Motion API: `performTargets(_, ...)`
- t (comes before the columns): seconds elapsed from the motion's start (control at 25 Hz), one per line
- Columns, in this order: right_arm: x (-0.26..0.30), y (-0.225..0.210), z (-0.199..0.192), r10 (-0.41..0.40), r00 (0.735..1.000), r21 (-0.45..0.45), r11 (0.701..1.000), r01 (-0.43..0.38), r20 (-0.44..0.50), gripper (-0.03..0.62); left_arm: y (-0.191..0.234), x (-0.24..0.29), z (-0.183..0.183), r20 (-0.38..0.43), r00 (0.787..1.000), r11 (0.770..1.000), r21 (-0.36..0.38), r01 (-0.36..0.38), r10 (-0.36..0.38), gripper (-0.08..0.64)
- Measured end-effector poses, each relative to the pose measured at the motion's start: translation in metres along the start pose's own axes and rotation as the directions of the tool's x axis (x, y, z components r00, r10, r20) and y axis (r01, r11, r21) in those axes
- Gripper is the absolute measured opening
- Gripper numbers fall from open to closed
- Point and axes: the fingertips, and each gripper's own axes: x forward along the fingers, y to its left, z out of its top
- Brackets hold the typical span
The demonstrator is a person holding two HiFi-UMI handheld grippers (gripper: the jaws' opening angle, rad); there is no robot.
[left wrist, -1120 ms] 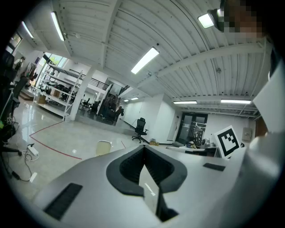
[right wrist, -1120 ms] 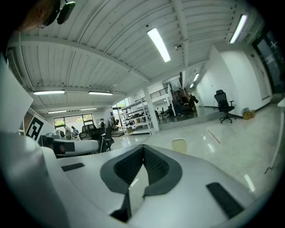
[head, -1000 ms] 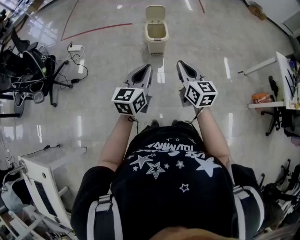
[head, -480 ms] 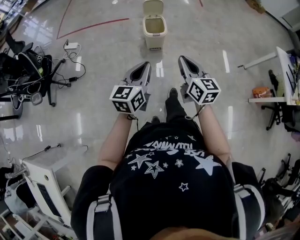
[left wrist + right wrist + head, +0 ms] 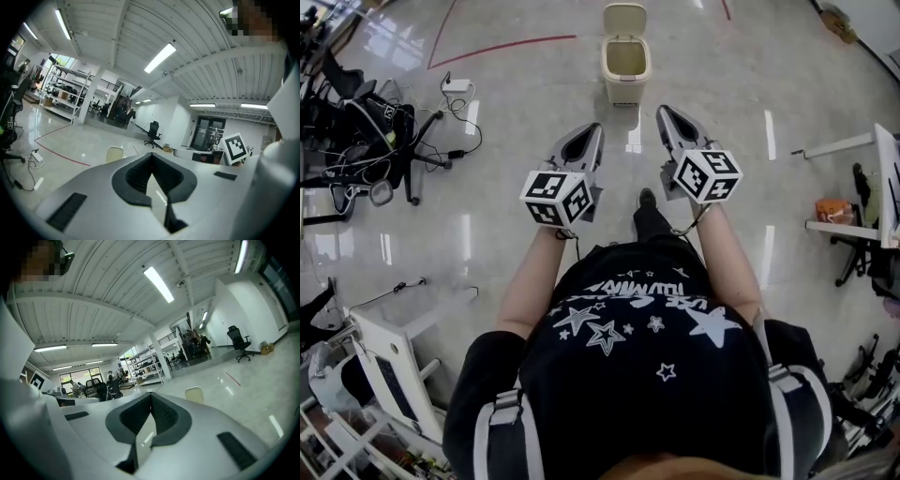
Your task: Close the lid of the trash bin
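**Head view.** The trash bin stands on the floor at 12 o'clock from the person, well apart from both grippers. Its lid is upright on the bin's far edge, so the open mouth faces up and the lid's inner face looks back towards 6 o'clock.

The left gripper and right gripper are held side by side, both pointing towards 12. The bin lies at about 1 o'clock from the left tip and 11 o'clock from the right tip. Neither is clearly nearer.

The floor between the tips and the bin shows nothing in the way. An office chair with cables sits at 9 to 10 o'clock and a desk at 3 o'clock, both well off the line of approach.

**Left gripper view.** The jaws are pressed together at their tips with nothing between them. The lid peeps over the gripper's body at 11 o'clock from the tips, far off.

**Right gripper view.** Its jaws are likewise closed and empty. The lid shows at about 2 o'clock from the tips, also distant.

As I judge it, closing the lid first calls for moving forward. Either gripper can then reach over the mouth to the lid's top edge and tip it down towards 6 o'clock.
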Motion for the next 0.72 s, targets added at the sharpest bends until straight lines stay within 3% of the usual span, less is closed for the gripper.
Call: performTargets(0.72, 0.083, -0.14, 0.058, 0.038, 0.999, 0.015, 0.999, -0.038, -0.038, 0.005, 0.009, 0.169, 0.022, -0.014, 0.999, 0.998, 0.028, -0.047, 0.047, 0.011)
